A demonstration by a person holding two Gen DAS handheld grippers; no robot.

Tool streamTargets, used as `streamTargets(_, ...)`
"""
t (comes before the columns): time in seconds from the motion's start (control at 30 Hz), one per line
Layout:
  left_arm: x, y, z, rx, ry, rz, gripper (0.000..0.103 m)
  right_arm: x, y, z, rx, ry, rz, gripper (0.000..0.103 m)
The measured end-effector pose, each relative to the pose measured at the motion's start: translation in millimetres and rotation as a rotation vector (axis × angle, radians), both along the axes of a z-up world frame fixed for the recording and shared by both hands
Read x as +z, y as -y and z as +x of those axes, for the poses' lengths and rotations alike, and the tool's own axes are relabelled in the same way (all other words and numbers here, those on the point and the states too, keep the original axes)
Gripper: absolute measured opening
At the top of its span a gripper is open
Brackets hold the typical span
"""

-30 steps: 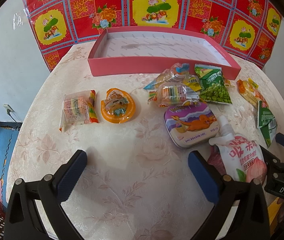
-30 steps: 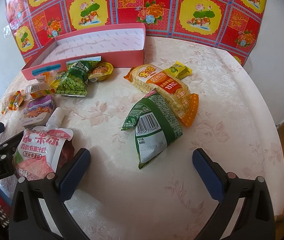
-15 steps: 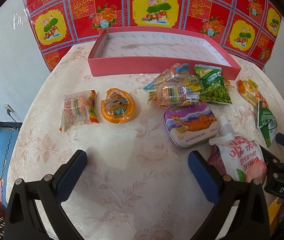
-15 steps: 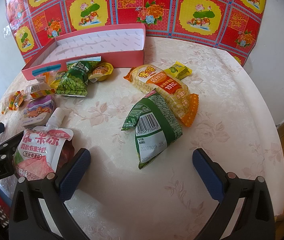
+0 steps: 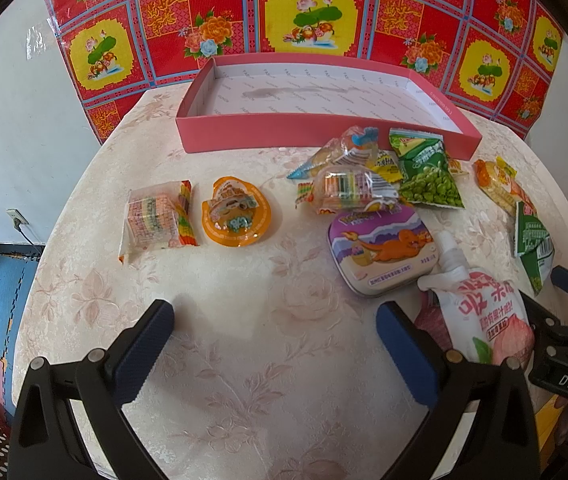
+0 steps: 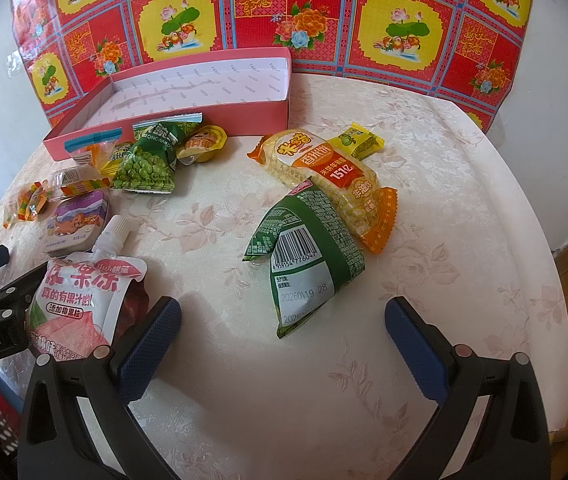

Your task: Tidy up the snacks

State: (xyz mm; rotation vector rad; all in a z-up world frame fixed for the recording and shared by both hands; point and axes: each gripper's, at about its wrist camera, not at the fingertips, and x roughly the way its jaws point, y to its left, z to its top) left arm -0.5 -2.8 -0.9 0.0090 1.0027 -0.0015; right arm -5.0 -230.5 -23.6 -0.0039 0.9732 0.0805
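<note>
Left gripper (image 5: pixel 275 326) is held spread wide above bare table (image 5: pixel 244 280), nothing gripped; right gripper (image 6: pixel 283 322) likewise, nothing touched

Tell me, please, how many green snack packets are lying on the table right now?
2: the green pea bag by the pink box's front wall, and the green barcode packet overlapping the rice cracker pack. Others could hide in the pile.

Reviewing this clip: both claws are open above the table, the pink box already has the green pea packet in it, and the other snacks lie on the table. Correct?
Not quite. The pink box holds nothing; the green pea packet lies on the table just in front of the box's near wall, as the left wrist view shows. The rest stands: left claw and right claw are both open, and the snacks lie on the table.
</note>
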Motion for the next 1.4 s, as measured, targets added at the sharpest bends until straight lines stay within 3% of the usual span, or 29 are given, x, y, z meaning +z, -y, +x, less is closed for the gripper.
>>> streamTargets(0.8,2.0,1.4,-1.7,-0.005,-0.003,-0.001,0.102,1.6,1.8,-0.5,0.032,-0.011,0.009,0.102)
streamTargets(1.23,13.7,-4.0,-4.7,-0.016,0.009,-0.031,0.094,9.4,35.5,-0.5,-0.028,0.015,0.117,0.088)
streamTargets(1.4,20.8,-11.9,-6.1,-0.016,0.029,-0.040,0.094,12.0,29.1,2.5,0.000,0.034,0.126,0.083)
